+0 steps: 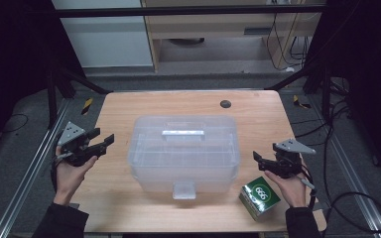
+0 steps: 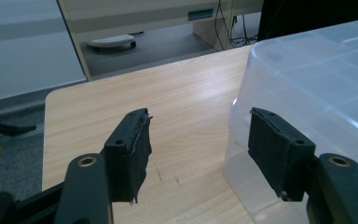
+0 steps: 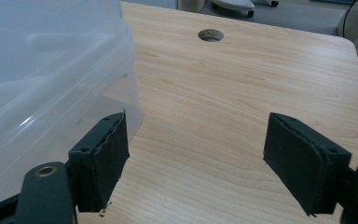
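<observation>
- Clear plastic storage box [image 1: 183, 151], lid on with its handle [image 1: 182, 133] flat along the top, sits mid-desk between my two hands; that is the thing I am working around.
- My left gripper [image 1: 101, 140] hangs off the box's left end, jaws spread with nothing between them. In the left gripper view the pads [image 2: 137, 149] frame bare wood on one side and the box's rounded corner [image 2: 261, 93] on the other, so the wall is just beside the inner pad, apart from it.
- My right gripper [image 1: 256, 157] hangs off the right end, jaws likewise spread and empty; in the right gripper view the box wall [image 3: 74, 74] stands close by the one pad [image 3: 105, 161] without touching.
- The box's long axis runs left to right across the desk [image 1: 129, 106], so each short end faces one gripper. Both look about equally near; I judge neither hand has the advantage, and a two-sided approach inward along that axis is what the layout invites.
- The front latch [image 1: 184, 190] points toward me, near the desk's front edge.
- A green carton [image 1: 259, 198] stands just under my right hand [image 1: 290, 186], near the box's front right corner; I would mind it when lowering that side.
- Open wood lies behind the box up to the cable hole [image 1: 225, 104], and beside the left end out to the desk's edge.
</observation>
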Demonstrator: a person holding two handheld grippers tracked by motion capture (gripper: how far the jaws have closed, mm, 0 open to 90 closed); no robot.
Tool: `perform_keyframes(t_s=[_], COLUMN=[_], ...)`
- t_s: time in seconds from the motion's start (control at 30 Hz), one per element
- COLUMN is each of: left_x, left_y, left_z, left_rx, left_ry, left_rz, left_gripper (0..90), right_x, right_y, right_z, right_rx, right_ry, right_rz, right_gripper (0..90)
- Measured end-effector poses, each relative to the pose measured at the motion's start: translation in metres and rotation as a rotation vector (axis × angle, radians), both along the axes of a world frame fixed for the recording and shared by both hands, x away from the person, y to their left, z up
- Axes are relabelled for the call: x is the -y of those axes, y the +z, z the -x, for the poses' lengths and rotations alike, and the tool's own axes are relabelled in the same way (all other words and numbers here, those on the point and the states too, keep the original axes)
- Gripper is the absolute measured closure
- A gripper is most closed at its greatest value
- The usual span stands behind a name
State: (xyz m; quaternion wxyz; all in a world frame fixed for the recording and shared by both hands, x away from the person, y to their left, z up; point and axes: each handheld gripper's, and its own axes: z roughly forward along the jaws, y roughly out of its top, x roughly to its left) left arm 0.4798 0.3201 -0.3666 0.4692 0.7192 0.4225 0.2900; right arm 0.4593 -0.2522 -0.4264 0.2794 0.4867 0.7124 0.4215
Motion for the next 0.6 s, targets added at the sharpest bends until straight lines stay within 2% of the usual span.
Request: perform_keyframes(t_s=[0.27,0.4,0.43,0.53,0.6], left_x=[0.012,0.018,0.020,0.026,0.030], left_y=[0.020,0.026,0.028,0.033,0.037], left_z=[-0.005,-0.006,-0.008,-0.007,-0.009], left_rx=[0.013,0.016,0.030,0.026,0.027], left_ry=[-0.066,-0.091,-0.111,-0.119,-0.138], left_rz=[-0.064,-0.087,-0.096,-0.099,-0.122], left_gripper=[37.2,36.8,36.5,36.3,36.1], right_x=[0.004,0.005,0.005,0.005,0.007], right_y=[-0.002,-0.002,-0.002,-0.003,-0.005], right_z=[-0.001,-0.001,-0.001,-0.001,-0.001], right_rx=[-0.006,-0.005,-0.005,-0.015,-0.025], right_ry=[-0.007,-0.008,-0.009,-0.015,-0.024], right_rz=[0.008,0.010,0.010,0.004,0.000], right_gripper=[22.1,22.0,22.0,21.9,21.9])
